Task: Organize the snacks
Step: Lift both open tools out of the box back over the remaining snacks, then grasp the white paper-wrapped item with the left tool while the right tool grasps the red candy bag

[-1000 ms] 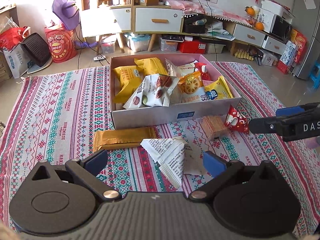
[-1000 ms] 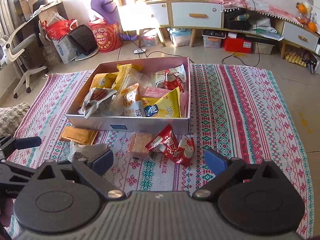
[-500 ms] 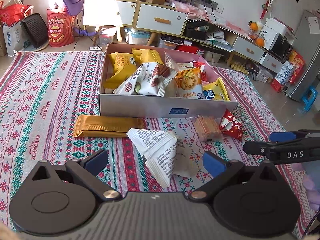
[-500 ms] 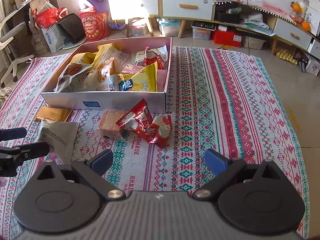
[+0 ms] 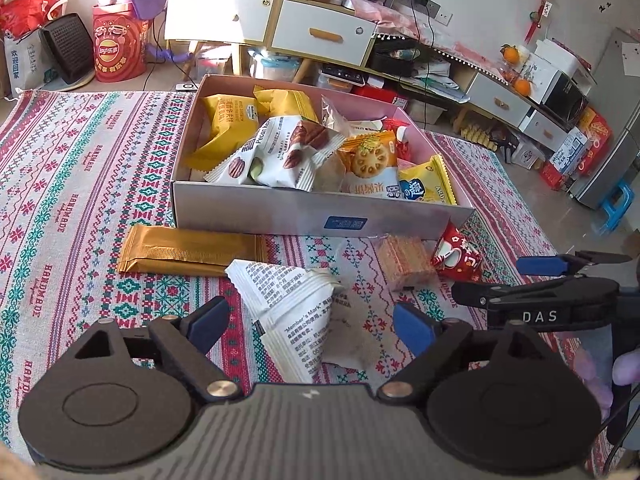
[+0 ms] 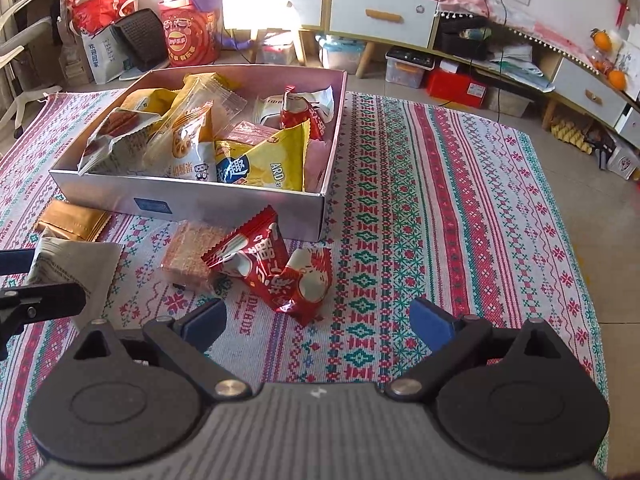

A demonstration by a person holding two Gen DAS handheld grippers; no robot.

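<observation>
A pink box (image 5: 304, 212) (image 6: 224, 200) full of snack packets sits on a patterned rug (image 5: 80, 184). In front of it lie a gold bar packet (image 5: 188, 250), a white printed packet (image 5: 292, 312), a wafer in clear wrap (image 5: 404, 262) (image 6: 192, 254) and red packets (image 6: 276, 272) (image 5: 458, 256). My left gripper (image 5: 310, 324) straddles the white packet with its jaws closing, pads apart from it. My right gripper (image 6: 316, 320) stands open just short of the red packets, nothing between its fingers.
Beyond the rug stand white-drawered cabinets (image 5: 320, 32), storage bins, a red chips bag (image 5: 118, 48) and a dark basket (image 5: 68, 48). A blue stool (image 5: 616, 204) is at far right. A chair (image 6: 20, 72) stands at the left in the right wrist view.
Both grippers have sunk toward the rug and rolled a little. The white packet now sits between the left fingers, whose gap has narrowed. The red packets are nearer the right gripper.
</observation>
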